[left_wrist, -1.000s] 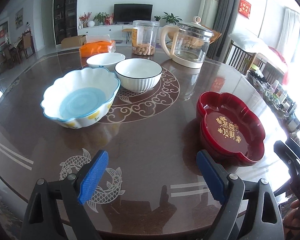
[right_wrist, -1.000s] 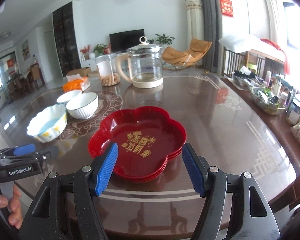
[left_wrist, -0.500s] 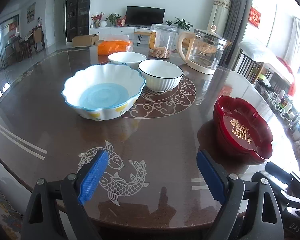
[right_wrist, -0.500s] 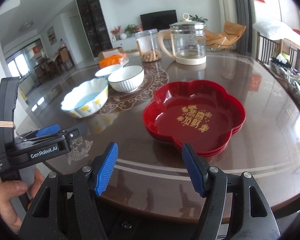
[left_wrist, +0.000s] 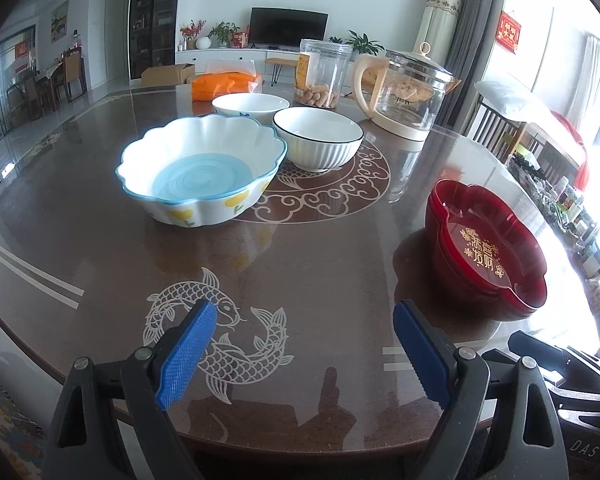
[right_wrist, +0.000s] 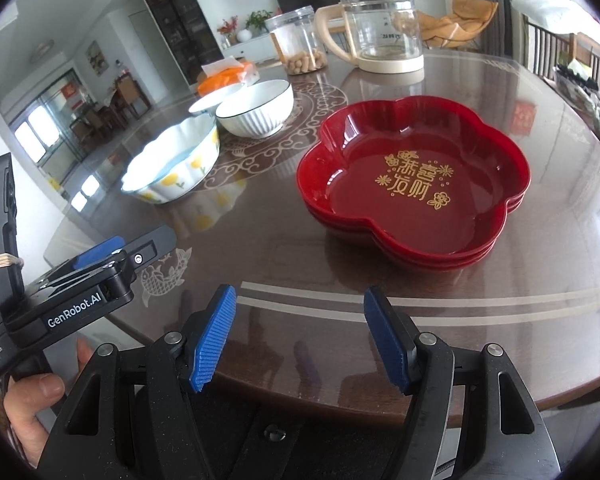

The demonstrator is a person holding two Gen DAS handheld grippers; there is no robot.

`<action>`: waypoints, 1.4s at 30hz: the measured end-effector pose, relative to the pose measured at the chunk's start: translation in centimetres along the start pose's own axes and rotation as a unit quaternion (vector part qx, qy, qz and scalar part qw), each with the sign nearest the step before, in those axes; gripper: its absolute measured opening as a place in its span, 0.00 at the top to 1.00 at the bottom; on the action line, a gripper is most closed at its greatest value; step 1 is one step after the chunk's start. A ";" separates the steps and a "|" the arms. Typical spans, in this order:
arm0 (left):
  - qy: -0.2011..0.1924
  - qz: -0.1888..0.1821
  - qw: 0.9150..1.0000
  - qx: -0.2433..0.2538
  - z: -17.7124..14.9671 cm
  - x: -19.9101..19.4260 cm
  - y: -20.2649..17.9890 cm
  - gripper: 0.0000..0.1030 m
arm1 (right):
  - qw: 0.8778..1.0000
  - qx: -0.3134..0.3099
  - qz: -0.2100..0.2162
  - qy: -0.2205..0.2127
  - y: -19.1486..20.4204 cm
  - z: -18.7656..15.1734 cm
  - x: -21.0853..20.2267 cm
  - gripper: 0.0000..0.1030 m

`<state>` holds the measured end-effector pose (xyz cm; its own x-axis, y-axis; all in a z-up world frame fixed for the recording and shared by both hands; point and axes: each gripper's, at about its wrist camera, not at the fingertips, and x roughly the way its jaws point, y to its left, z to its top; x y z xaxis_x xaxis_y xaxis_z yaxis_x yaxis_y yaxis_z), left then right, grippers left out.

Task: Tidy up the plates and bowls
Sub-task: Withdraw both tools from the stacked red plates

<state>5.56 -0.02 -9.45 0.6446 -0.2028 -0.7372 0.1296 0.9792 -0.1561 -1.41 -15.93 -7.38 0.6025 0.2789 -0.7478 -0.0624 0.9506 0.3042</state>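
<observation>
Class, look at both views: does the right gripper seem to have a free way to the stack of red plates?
Probably yes. The right gripper is open and empty, aimed at the red plates, with only bare table between them. The left gripper sits off to the side.

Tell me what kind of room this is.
Most likely a home's open living and dining room. A TV stands on a low cabinet against the far wall, a lounge chair sits by the curtains, and bowls and a glass kettle stand on a big round table.
</observation>
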 end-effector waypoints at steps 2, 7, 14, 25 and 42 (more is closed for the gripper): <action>0.001 0.001 1.000 -0.004 0.0 0.1 0.1 0.13 | 1.000 -0.001 0.003 0.004 0.0 0.1 0.2 0.32; 0.001 0.000 1.000 -0.010 -0.1 0.1 0.4 0.13 | 1.000 0.003 0.011 0.013 0.1 0.0 0.5 0.32; 0.003 0.014 1.000 -0.004 -0.5 -0.2 0.6 0.13 | 1.000 0.004 0.015 0.020 -0.1 0.5 0.8 0.32; 0.006 0.021 1.000 -0.010 -0.6 -0.1 1.5 0.13 | 0.999 0.004 0.013 0.039 -0.4 2.0 2.3 0.32; 0.014 0.048 0.999 -0.007 -0.2 0.4 2.6 0.13 | 0.996 0.072 0.003 0.062 -5.5 5.2 4.8 0.32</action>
<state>5.99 2.48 -10.28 0.6316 -0.1084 -0.7676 0.0583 0.9940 -0.0924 5.98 -20.54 -9.59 0.4996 0.3078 -0.8098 0.0537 0.9220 0.3836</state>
